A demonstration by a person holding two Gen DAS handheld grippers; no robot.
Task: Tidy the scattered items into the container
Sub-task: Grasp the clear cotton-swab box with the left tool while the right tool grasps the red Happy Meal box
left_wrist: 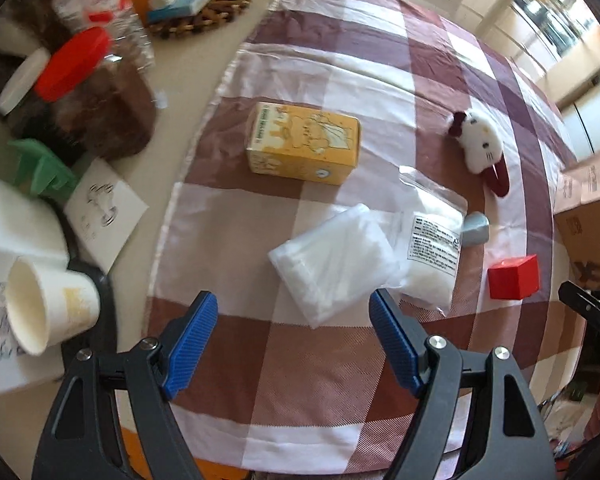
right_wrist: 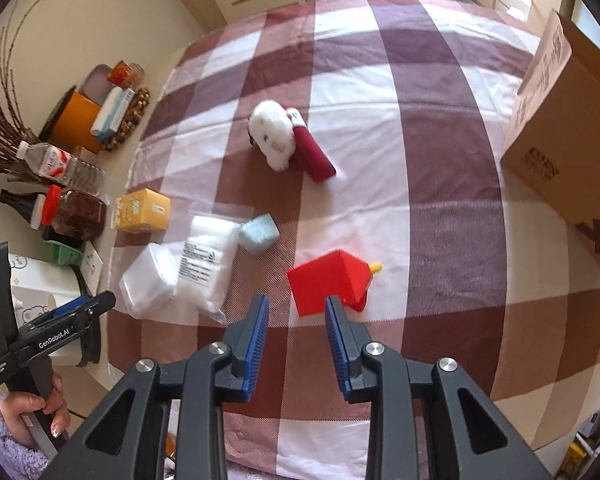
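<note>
The left gripper (left_wrist: 292, 344) stood spread wide and empty, pointing down at the checked brown-and-white cloth (left_wrist: 380, 80) on the table. Just ahead of its fingertips lay the folded clear plastic bag (left_wrist: 332, 260), its long axis running slantwise from near right to far left, partly over the labelled clear pouch of white filling (left_wrist: 432, 256). The right gripper (right_wrist: 296, 320) had its jaws only narrowly apart, pinching nothing; the red plastic cube-shaped box (right_wrist: 324, 284) lay just beyond them, with no contact visible. The brown cardboard box (right_wrist: 560, 120) stood well apart at the right side. So the left hand seemed nearer to the bag, and the right hand to the red box.
</note>
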